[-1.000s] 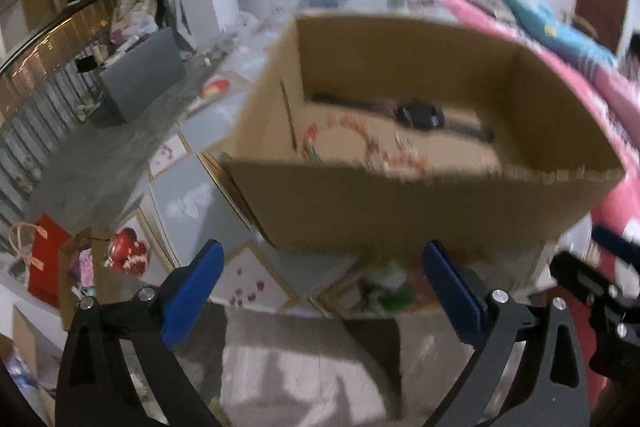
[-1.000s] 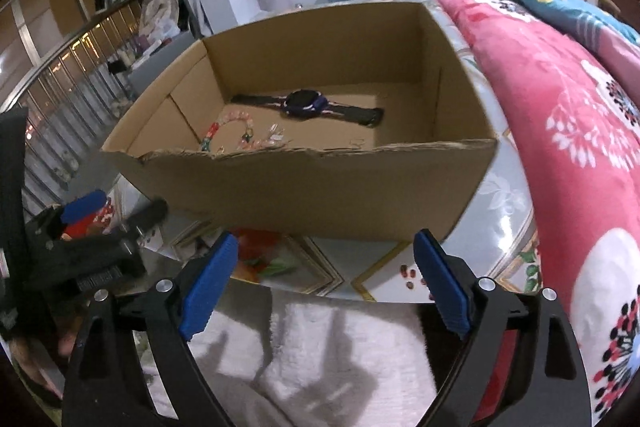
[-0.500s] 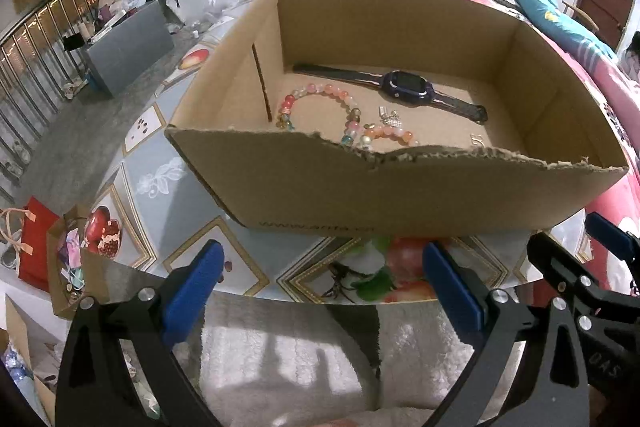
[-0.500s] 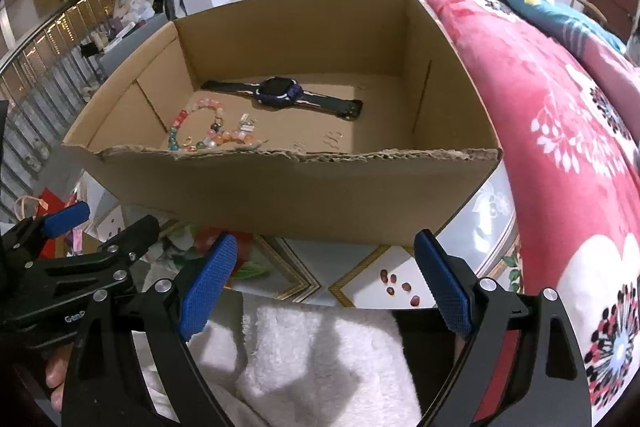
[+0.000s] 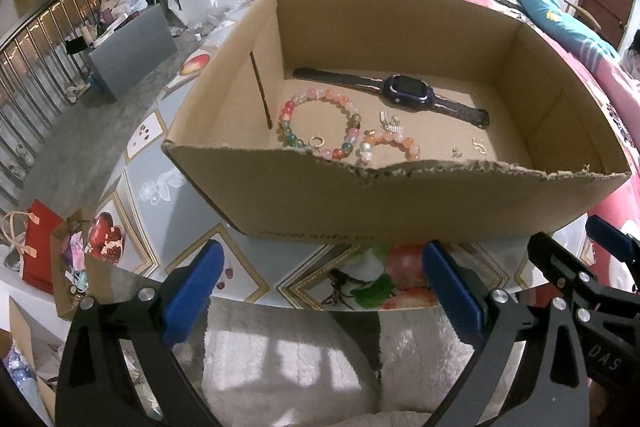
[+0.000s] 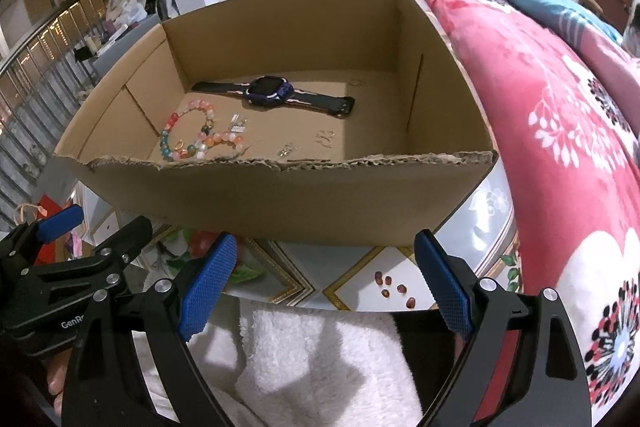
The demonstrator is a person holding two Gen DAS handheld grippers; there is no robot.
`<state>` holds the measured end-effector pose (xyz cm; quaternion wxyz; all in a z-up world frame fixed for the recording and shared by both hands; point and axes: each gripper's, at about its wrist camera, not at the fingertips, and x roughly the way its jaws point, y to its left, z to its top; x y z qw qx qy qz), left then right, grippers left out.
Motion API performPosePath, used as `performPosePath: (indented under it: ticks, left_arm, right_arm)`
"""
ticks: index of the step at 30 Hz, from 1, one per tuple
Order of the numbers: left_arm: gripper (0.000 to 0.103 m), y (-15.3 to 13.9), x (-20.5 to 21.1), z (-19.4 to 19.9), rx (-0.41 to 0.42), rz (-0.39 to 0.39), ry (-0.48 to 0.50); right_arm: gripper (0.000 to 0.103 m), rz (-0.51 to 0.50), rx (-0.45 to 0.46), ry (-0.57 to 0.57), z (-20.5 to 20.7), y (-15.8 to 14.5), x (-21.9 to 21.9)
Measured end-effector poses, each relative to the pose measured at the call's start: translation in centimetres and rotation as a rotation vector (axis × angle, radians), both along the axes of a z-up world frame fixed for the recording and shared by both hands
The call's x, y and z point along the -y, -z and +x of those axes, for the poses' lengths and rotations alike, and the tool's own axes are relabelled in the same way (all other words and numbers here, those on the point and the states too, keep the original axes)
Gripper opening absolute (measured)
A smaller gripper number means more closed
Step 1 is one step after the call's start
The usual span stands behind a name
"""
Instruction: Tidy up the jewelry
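Grippers, left (image 5: 320, 291) and right (image 6: 322, 287), both wide open and empty before box (image 5: 400, 203); I'd clear the torn front edge, then pinch bracelet (image 5: 320, 125) at front-left floor.

Open from above: cardboard box (image 5: 400, 203), no lid. Torn front wall of the box between both claws and the inside. Inside the box, bare floor at the right half. Left half taken by beaded bracelets (image 5: 320, 125), back by watch (image 5: 404, 91). Right of the box, red blanket (image 6: 560, 131) close against the worktop (image 6: 352, 291).
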<state>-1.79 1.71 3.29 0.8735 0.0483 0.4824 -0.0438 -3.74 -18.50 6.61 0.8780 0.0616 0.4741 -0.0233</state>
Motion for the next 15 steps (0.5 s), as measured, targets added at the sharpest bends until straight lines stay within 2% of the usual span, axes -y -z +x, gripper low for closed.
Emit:
performPosePath:
  ticks: [15]
  left_arm:
    - [0.097, 0.20, 0.23, 0.44, -0.008, 0.009, -0.006]
  right_arm:
    - [0.086, -0.011, -0.016, 0.008, 0.47, 0.16, 0.20]
